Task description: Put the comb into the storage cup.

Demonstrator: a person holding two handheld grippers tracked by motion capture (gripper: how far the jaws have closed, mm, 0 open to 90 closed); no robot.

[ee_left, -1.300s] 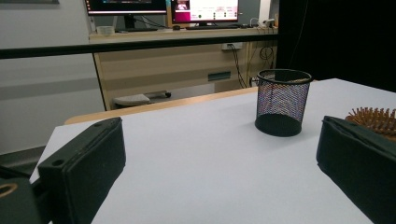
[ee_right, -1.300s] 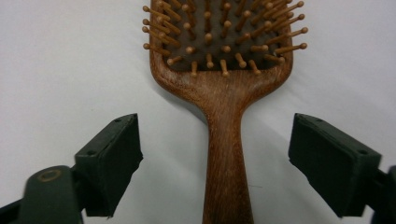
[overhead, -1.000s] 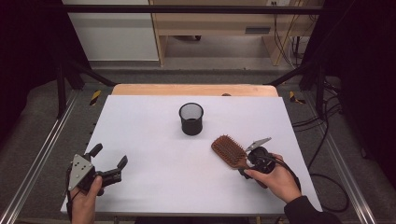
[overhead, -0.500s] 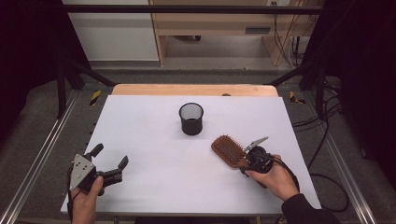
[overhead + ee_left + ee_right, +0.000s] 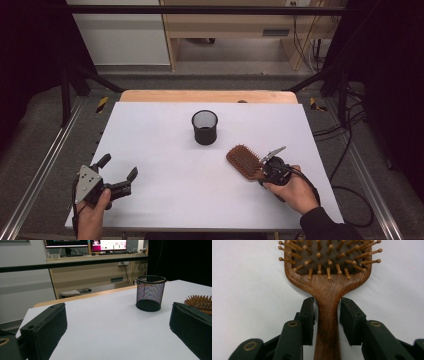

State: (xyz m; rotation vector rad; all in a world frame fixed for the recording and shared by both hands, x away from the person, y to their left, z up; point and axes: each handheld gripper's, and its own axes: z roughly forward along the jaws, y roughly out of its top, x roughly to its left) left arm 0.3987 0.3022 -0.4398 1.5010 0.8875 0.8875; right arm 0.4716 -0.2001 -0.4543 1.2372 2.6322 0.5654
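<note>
White table [image 5: 165, 150], hairbrush [image 5: 325, 272] top cropped.

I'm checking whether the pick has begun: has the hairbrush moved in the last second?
Yes, slightly. The hairbrush has shifted toward the table's near edge, away from the mesh cup, with the right tongs around its handle.

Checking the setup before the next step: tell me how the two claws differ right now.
The left claw is spread wide with nothing between its jaws; the right claw has its jaws close along both sides of the brush handle, a slight gap visible at the right. The left sits at the table's near-left corner, away from everything; the right is at the near right, on the brush. Both are hand-held.
</note>
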